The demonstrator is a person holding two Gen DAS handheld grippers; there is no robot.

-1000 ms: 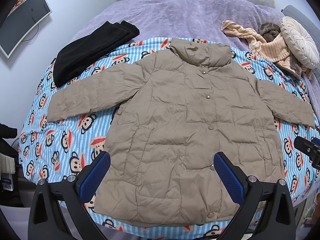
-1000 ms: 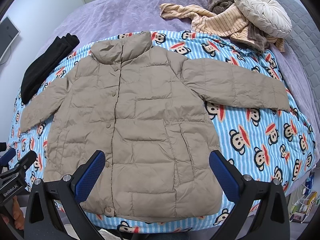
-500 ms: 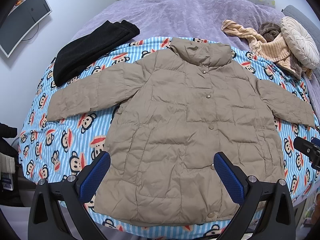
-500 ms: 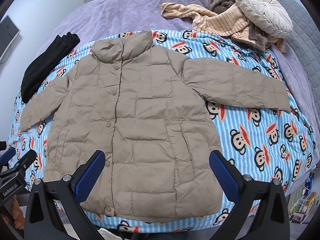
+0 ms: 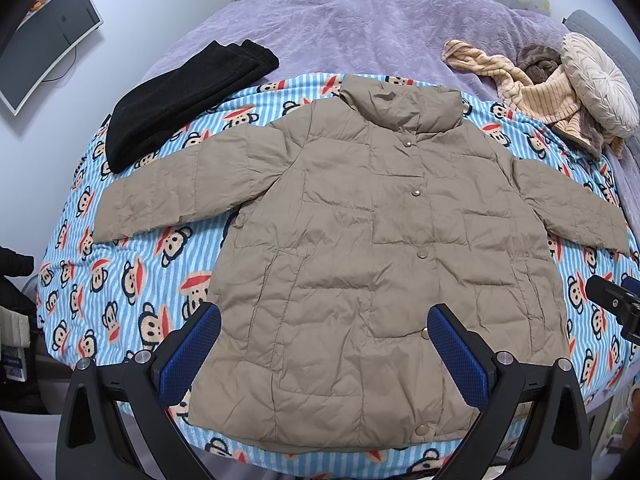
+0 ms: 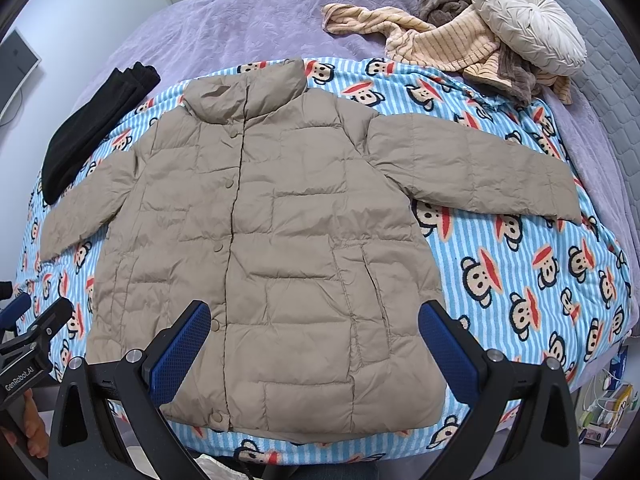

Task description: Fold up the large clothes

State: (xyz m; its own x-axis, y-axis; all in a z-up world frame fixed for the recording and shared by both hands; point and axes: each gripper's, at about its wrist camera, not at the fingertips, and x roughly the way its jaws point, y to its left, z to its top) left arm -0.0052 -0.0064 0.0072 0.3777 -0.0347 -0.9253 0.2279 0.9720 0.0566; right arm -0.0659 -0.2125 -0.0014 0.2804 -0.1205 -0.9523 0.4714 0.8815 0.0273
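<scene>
While tools (image 5: 324, 354) (image 6: 314, 344) gape, jacket (image 5: 360, 260) hem nears blanket (image 5: 132, 280) edge.

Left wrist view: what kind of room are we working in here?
Most likely a bedroom: the puffer jacket lies on a monkey-print blanket spread over a bed with a purple cover, and a round cushion sits at its far corner.

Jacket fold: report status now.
Left gripper open, right gripper open, both above the hem. Tan jacket flat, snapped, sleeves spread, unfolded. Black garment beside its sleeve, apart.
</scene>
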